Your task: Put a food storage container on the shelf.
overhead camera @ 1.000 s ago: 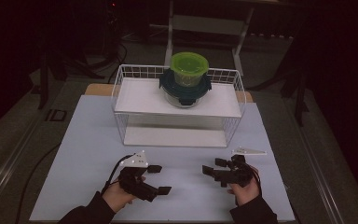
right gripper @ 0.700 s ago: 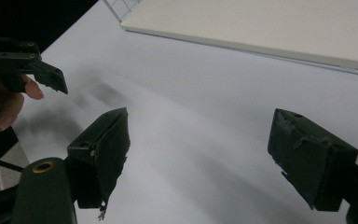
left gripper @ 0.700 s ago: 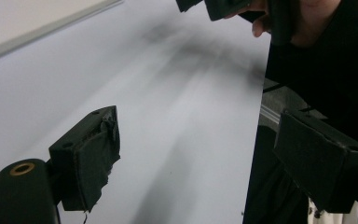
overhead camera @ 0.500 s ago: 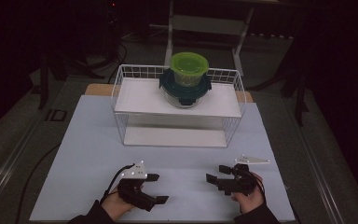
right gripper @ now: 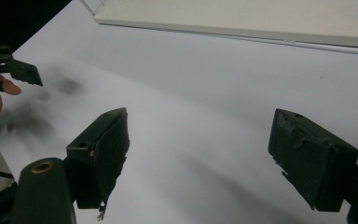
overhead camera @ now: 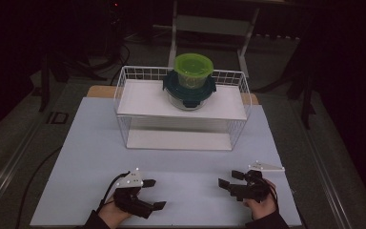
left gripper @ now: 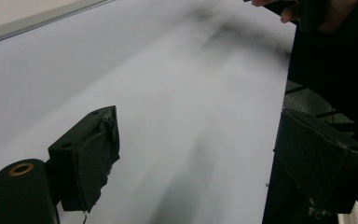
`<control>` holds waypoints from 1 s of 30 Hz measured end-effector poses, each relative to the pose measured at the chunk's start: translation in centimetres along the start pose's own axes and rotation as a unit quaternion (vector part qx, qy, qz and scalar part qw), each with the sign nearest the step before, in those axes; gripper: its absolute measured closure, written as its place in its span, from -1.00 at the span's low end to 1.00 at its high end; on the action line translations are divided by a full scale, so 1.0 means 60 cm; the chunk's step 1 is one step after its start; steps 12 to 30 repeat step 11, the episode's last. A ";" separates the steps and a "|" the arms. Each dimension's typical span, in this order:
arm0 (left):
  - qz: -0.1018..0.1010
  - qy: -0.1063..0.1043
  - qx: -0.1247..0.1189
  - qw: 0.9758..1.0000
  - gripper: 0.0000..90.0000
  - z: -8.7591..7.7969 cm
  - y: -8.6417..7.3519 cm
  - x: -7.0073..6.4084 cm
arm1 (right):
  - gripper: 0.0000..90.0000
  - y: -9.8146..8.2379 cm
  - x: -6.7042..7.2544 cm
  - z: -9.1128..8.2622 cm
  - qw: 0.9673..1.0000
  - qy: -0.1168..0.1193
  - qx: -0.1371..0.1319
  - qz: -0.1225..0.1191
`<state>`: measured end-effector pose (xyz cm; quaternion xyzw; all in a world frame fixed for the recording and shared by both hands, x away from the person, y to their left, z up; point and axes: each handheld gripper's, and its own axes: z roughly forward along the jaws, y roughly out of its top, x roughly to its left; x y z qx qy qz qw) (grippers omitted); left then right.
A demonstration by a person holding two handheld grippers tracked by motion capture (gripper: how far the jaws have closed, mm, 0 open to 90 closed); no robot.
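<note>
Two claws, the left claw (overhead camera: 155, 194) and the right claw (overhead camera: 228, 180), sit released and empty low over the near edge of the pale table (overhead camera: 76, 157), tips toward each other. Likely idle; next calls for a far reach to the upright stacked green-lidded round containers (overhead camera: 190, 81) on the white wire shelf (overhead camera: 138, 98).

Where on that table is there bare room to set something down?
The white table top is bare between the wire rack and the two grippers, left gripper and right gripper. The rack's lower shelf looks free. Its upper shelf is crowded mid-right by the stacked containers.
</note>
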<state>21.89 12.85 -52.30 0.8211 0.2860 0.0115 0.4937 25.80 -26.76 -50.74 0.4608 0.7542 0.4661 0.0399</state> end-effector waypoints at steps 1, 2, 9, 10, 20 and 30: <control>-0.001 0.002 -0.001 1.000 -0.70 0.000 -0.002 0.001 | -0.56 0.000 -0.001 0.000 1.000 0.000 -0.001 0.000; -0.002 0.003 -0.002 1.000 -0.70 -0.001 -0.003 0.001 | -0.56 -0.001 -0.002 0.001 1.000 0.002 -0.001 0.001; -0.004 0.010 -0.002 1.000 -0.70 0.000 -0.006 0.005 | -0.56 -0.002 -0.006 0.005 1.000 0.000 0.004 0.003; -0.005 0.011 -0.001 1.000 -0.70 0.000 -0.006 0.005 | -0.56 -0.002 -0.006 0.005 1.000 0.000 0.004 0.004; -0.005 0.010 -0.002 1.000 -0.70 -0.001 -0.006 0.006 | -0.56 -0.002 -0.006 0.005 1.000 -0.001 0.005 0.003; -0.005 0.010 -0.002 1.000 -0.70 -0.001 -0.006 0.006 | -0.56 -0.002 -0.006 0.005 1.000 -0.001 0.005 0.003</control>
